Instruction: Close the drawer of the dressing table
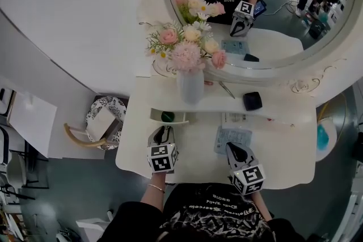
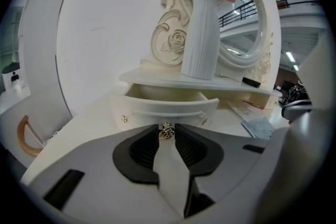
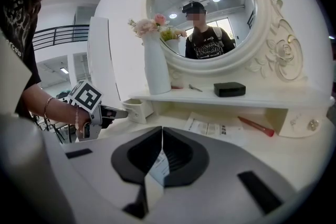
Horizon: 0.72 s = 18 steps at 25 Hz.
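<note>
The small white drawer [image 1: 168, 117] under the dressing table's shelf stands pulled out; something dark green lies in it. In the left gripper view the drawer [image 2: 168, 105] fills the middle and its little metal knob [image 2: 166, 131] sits between the jaw tips. My left gripper [image 2: 166, 132] is shut on that knob, pointing at the drawer front [image 1: 163, 132]. My right gripper [image 1: 232, 148] hovers over the tabletop to the right, jaws shut with nothing between them [image 3: 161, 134]. From the right gripper view the left gripper [image 3: 123, 111] meets the drawer [image 3: 137, 108].
A white vase of flowers [image 1: 191, 85] and a black box [image 1: 252, 101] stand on the shelf above the drawer. Printed sheets [image 1: 233, 138] and a red pen [image 3: 255, 126] lie on the tabletop. The oval mirror [image 1: 295, 20] rises behind. A patterned stool [image 1: 102, 122] stands at the left.
</note>
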Each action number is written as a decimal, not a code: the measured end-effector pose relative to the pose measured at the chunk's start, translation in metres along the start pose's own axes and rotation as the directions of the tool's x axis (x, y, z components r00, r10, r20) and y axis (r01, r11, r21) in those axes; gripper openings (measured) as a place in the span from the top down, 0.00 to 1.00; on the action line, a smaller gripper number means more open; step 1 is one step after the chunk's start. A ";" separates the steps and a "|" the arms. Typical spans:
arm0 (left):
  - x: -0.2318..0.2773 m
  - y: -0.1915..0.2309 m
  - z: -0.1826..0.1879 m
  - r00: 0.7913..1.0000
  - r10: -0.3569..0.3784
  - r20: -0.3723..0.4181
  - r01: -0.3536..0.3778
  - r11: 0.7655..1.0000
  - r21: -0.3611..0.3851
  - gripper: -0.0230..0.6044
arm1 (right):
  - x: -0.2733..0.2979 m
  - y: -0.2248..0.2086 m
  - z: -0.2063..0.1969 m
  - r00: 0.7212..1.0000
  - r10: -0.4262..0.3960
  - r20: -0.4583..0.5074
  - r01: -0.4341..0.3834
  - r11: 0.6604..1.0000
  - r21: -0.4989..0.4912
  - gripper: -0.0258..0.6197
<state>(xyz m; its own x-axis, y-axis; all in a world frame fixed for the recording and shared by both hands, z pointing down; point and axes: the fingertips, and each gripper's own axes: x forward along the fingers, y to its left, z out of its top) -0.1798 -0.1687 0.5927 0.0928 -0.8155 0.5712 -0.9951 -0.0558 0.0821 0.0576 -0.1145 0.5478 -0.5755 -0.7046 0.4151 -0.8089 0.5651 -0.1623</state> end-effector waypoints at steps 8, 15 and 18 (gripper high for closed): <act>0.003 0.000 0.002 1.000 0.001 0.003 -0.001 1.000 0.007 0.80 | 0.000 -0.001 0.000 1.000 -0.007 0.004 0.007 1.000 0.006 0.94; 0.007 0.000 0.004 1.000 -0.001 0.001 0.001 1.000 0.004 0.80 | 0.000 -0.002 -0.002 1.000 -0.009 -0.006 0.009 1.000 0.007 0.94; 0.008 0.000 0.005 1.000 -0.001 0.002 0.001 1.000 0.007 0.80 | 0.000 -0.003 -0.003 1.000 -0.011 -0.004 0.011 1.000 0.013 0.94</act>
<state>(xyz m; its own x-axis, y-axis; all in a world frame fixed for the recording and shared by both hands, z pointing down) -0.1793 -0.1780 0.5934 0.0942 -0.8165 0.5697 -0.9951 -0.0608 0.0773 0.0600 -0.1148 0.5508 -0.5663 -0.7087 0.4208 -0.8166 0.5516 -0.1699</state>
